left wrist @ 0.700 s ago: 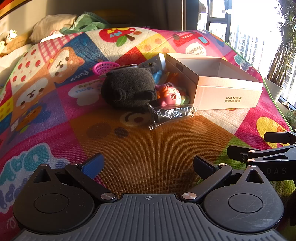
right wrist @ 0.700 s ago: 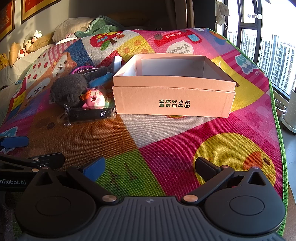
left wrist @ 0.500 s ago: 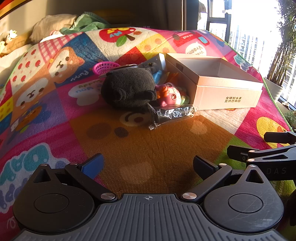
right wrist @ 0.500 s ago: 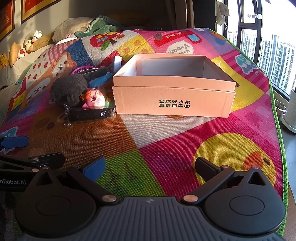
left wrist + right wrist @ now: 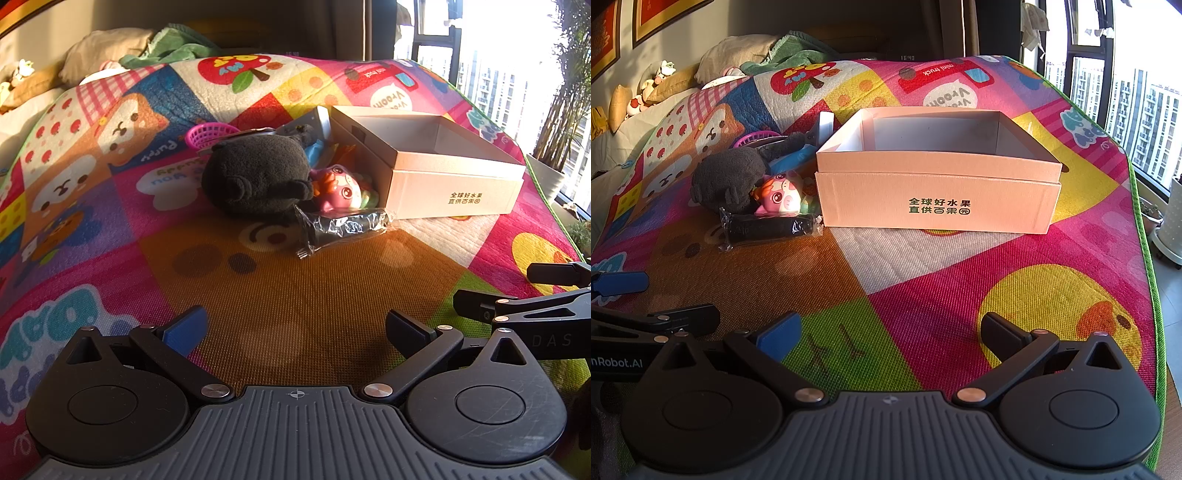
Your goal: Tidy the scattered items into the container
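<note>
Several toys lie heaped against the box's (image 5: pixel 454 184) left wall in the left wrist view; left gripper (image 5: pixel 295 328) fingers apart, empty, well short. The wrapped black roll (image 5: pixel 343 227) lies nearest: advise taking it first, across its width.

Right wrist view: right gripper (image 5: pixel 890 332) fingers apart, empty, facing the box, which looks empty.

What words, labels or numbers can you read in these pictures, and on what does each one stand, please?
"全球好水果 直供百果园": front wall of the cardboard box.
"mini truck" and "Vroom", upside down: play mat, behind the box.
"Puppy": mat, beside the bear patch.
"nRobot.AI", cut off at the frame edge: left tongs.
"DAS", cut off: right tongs.
"16:40": dark display behind the mat.
Other mat lettering: too distorted to read.
</note>
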Available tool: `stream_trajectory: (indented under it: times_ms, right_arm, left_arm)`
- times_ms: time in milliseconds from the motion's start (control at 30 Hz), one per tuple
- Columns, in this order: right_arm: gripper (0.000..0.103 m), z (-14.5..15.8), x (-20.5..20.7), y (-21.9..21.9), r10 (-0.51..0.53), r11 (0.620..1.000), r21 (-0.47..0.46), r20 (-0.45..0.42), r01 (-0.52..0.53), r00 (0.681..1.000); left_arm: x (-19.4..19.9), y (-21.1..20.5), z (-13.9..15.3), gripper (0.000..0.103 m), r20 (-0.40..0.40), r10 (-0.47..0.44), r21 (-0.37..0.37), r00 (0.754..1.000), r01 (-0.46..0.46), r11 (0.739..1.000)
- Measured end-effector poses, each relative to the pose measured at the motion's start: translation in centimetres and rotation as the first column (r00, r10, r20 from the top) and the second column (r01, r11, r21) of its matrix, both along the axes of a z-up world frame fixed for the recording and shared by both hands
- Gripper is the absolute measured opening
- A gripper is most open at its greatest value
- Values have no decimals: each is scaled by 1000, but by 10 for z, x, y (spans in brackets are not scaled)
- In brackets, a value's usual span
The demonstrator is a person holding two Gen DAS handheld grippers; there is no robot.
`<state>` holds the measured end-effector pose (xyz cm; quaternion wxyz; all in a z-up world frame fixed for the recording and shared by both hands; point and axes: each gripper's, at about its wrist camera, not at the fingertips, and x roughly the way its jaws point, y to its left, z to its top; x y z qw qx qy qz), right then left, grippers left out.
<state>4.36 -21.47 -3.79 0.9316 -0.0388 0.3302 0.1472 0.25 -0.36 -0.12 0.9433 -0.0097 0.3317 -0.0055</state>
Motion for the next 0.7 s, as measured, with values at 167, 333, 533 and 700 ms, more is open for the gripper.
stream_trajectory:
  times_ms: [167,333,533,700]
  right_arm:
    - [103,0,0,0,0,1000,0,0,0,1000]
    - [103,0,0,0,0,1000,0,0,0,1000]
    - [103,1,0,1,1,1000,-7,-5,-1,1000]
    - [103,2,3,3,11,1000,-26,-17,-12,1000]
  left_arm:
    - [0,0,0,103,0,0,0,1000,0,1000]
    - [0,0,0,103,0,0,0,1000,0,1000]
    - [0,0,0,103,0,0,0,1000,0,1000]
    - [-3,-1,1,103,-4,-3,11,1000,3,1000]
